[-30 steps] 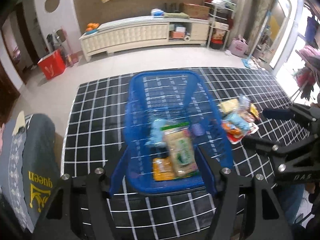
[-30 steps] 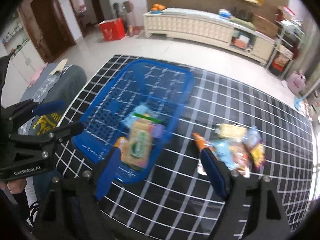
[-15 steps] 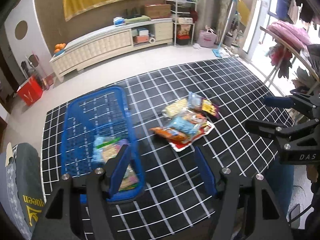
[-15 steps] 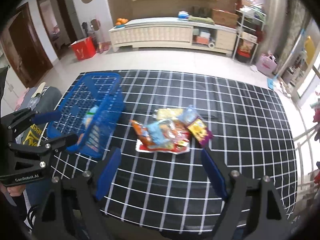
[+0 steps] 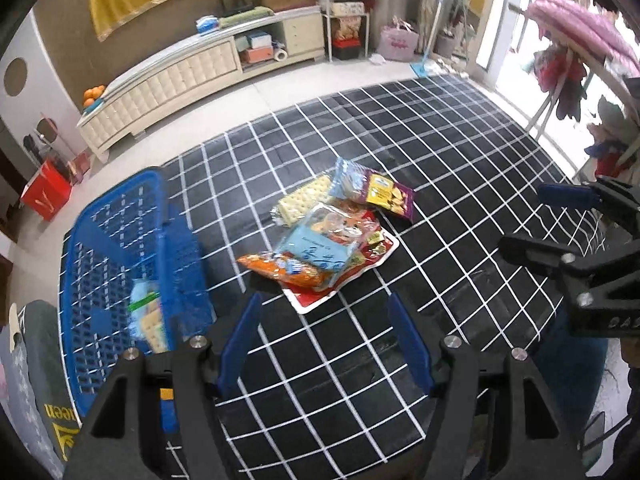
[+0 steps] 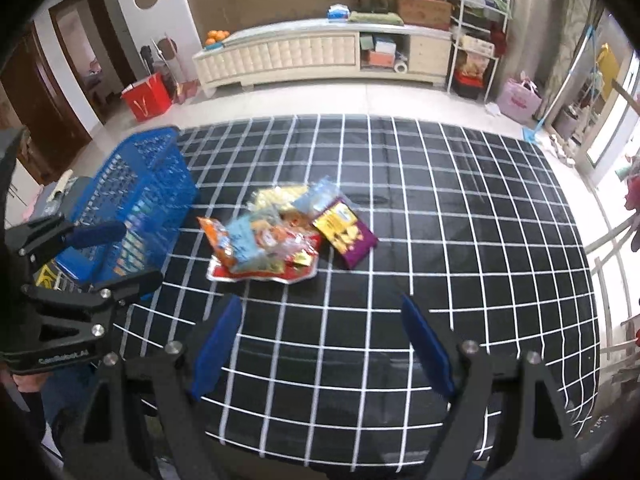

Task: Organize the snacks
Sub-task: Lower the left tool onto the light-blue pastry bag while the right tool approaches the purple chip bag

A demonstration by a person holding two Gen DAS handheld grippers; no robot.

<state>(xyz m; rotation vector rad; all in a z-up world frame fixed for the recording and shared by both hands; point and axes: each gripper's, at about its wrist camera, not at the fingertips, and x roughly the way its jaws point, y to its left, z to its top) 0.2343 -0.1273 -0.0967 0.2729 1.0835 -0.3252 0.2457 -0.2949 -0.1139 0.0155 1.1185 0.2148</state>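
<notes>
Both spread, empty claws [image 5: 326, 334] [image 6: 320, 344] swung from basket [image 5: 120, 248] to snack pile [image 5: 332, 236].

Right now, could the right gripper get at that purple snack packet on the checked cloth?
Probably yes. The right gripper is open and empty, and the purple packet lies at the pile's edge with only bare cloth between.

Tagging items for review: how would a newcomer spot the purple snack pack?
Find the black grid cloth with the blue basket at its left. The snack pile lies mid-cloth; the purple pack sits at its right edge, the only one purple with a yellow panel.
</notes>
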